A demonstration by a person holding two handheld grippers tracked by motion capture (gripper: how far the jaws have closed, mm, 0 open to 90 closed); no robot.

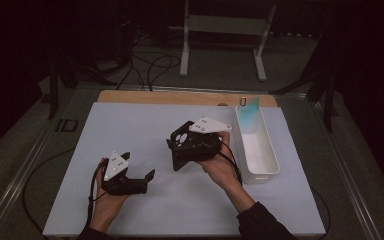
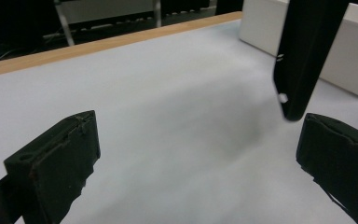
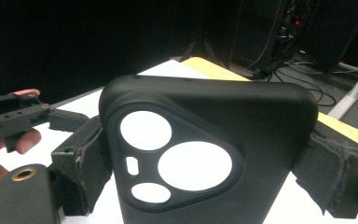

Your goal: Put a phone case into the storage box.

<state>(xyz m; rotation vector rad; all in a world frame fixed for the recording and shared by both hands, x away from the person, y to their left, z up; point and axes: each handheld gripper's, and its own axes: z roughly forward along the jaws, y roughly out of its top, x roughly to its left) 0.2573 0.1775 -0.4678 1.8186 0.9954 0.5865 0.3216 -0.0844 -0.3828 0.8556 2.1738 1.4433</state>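
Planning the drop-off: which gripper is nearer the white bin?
Right. The right gripper, its jaws shut on the black phone case, sits just beside the white bin. The left gripper, jaws open and empty, is farther off toward the table's left.

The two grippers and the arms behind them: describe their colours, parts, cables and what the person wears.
Both the left gripper and the right gripper are black, each topped by a pale grey three-cornered plate with small dark holes. Their jaws end in blocky black pads with rough, worn edges. A black cable trails from the left one. A dark sleeve covers the right forearm.
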